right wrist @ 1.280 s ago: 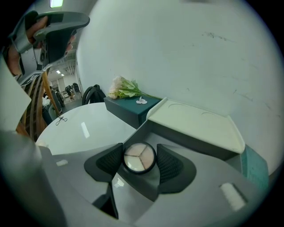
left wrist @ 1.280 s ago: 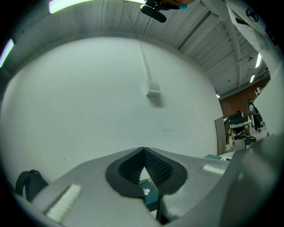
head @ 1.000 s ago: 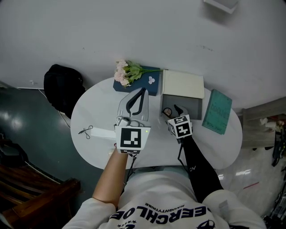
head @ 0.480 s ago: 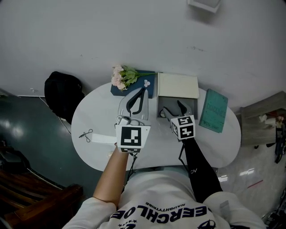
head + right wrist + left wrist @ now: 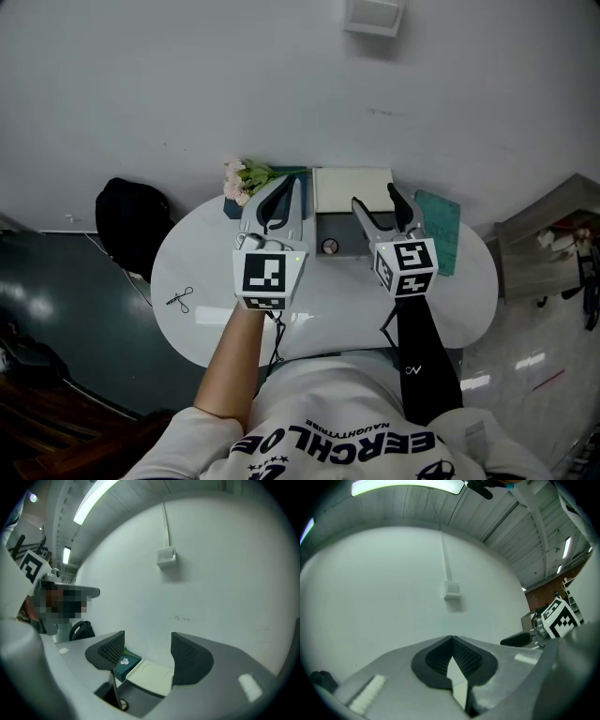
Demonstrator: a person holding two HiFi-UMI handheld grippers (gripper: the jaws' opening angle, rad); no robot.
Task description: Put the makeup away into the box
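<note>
A grey box [image 5: 360, 246] stands open at the back of the white round table [image 5: 450, 291], its cream lid [image 5: 352, 187] tipped up behind it. A small round makeup item [image 5: 329, 247] lies inside the box at the left. My right gripper [image 5: 375, 199] is held up above the box, open and empty; in the right gripper view [image 5: 147, 644] the lid [image 5: 150, 677] and the round item [image 5: 123, 705] show between its jaws. My left gripper [image 5: 278, 200] hovers left of the box, shut on nothing, its tips [image 5: 451, 638] meeting against the wall.
A dark blue book [image 5: 281, 174] with pink flowers [image 5: 239, 178] lies left of the box, a teal book [image 5: 439, 225] to its right. A small metal clip [image 5: 181, 298] sits at the table's left. A black bag [image 5: 131, 216] rests on the floor.
The right gripper opened over the box, left the round item inside, and rose clear. Both grippers have lifted and now point toward the wall.
</note>
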